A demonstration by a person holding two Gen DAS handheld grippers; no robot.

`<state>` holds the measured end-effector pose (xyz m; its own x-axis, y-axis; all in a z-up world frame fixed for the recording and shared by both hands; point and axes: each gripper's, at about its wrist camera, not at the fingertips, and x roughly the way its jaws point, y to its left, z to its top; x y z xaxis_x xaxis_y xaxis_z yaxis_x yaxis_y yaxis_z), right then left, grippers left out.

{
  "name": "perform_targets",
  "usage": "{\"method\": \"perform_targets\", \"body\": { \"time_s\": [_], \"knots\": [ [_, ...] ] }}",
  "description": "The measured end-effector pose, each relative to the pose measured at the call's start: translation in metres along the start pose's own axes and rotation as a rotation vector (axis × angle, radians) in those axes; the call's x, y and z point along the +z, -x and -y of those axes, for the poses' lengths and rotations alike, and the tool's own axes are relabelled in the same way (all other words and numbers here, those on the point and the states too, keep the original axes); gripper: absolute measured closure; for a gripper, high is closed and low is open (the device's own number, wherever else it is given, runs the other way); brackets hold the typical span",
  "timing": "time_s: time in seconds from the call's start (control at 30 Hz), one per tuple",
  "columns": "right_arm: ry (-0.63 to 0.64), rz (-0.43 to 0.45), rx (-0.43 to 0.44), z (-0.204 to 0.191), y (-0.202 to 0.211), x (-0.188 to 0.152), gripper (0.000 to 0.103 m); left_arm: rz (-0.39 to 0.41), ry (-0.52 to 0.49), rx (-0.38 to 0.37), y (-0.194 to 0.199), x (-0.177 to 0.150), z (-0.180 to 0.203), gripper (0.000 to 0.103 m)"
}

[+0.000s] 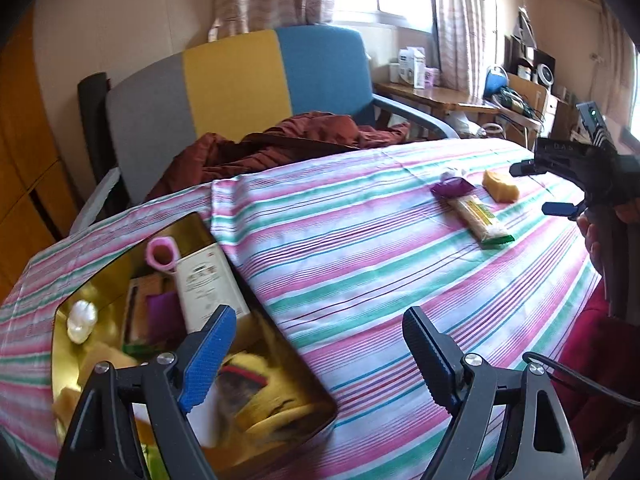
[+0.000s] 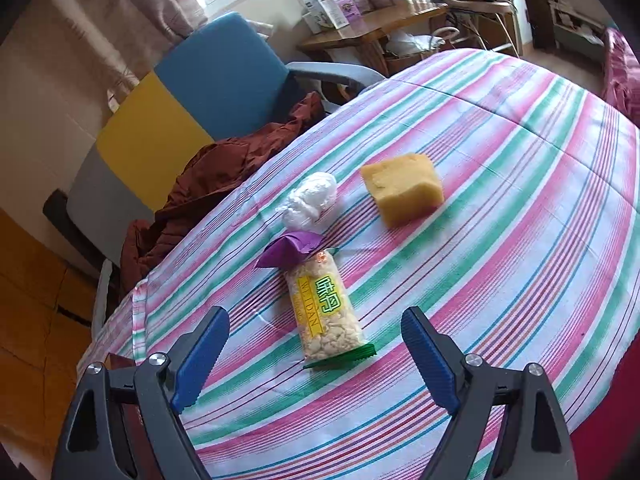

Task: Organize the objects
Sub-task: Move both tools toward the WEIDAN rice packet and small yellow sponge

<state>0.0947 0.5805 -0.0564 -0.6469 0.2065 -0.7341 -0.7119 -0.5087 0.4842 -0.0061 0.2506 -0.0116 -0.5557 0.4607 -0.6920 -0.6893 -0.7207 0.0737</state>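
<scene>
A gold tin [image 1: 280, 344] lies open at the lower left of the striped tablecloth [image 1: 360, 248]. It holds a pink roll [image 1: 162, 254], a white carton [image 1: 210, 288], a white ball [image 1: 82, 320] and other small things. My left gripper [image 1: 319, 312] is open above the tin's right edge, with nothing between its fingers. Further along the cloth lie a snack packet [image 2: 326, 312], a purple wrapper [image 2: 290, 250], a white plastic wad [image 2: 310, 200] and a yellow sponge [image 2: 404, 194]. My right gripper [image 2: 316, 314] hovers open just in front of the snack packet; the left wrist view shows it [image 1: 536, 188] beside the sponge.
A chair [image 1: 236, 80] with a grey, yellow and blue back stands against the table's far side, a rust-brown garment [image 1: 280, 148] heaped on its seat. Behind it a wooden side table [image 2: 372, 28] carries boxes. A person's hand [image 1: 596, 236] holds the right gripper.
</scene>
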Motion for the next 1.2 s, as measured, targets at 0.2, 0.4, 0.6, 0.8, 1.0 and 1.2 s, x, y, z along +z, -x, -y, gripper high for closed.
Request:
{"method": "perform_targets", "body": {
  "time_s": [0.2,0.4,0.6,0.8,1.0,1.2],
  "knots": [
    [-0.110,0.028,0.024,0.020,0.006,0.006,0.014,-0.031,-0.041,-0.033,-0.024,0.014,0.022,0.017],
    [-0.233,0.075,0.051,0.043,0.015,0.011,0.014,-0.071,-0.057,-0.072,-0.054,0.032,0.039,0.017],
    [-0.361,0.090,0.058,0.069,0.017,0.012,0.014,-0.112,-0.039,-0.167,-0.084,0.054,0.061,0.017],
    [-0.358,0.056,0.091,0.068,0.010,0.011,0.014,-0.146,-0.011,-0.256,-0.126,0.079,0.084,0.017],
    [-0.379,0.041,0.134,0.071,0.007,0.011,0.014,-0.197,0.017,-0.318,-0.164,0.099,0.117,0.018],
    [-0.376,0.024,0.170,0.069,0.005,0.011,0.013,-0.211,-0.053,-0.333,-0.187,0.114,0.167,0.017]
  ]
}}
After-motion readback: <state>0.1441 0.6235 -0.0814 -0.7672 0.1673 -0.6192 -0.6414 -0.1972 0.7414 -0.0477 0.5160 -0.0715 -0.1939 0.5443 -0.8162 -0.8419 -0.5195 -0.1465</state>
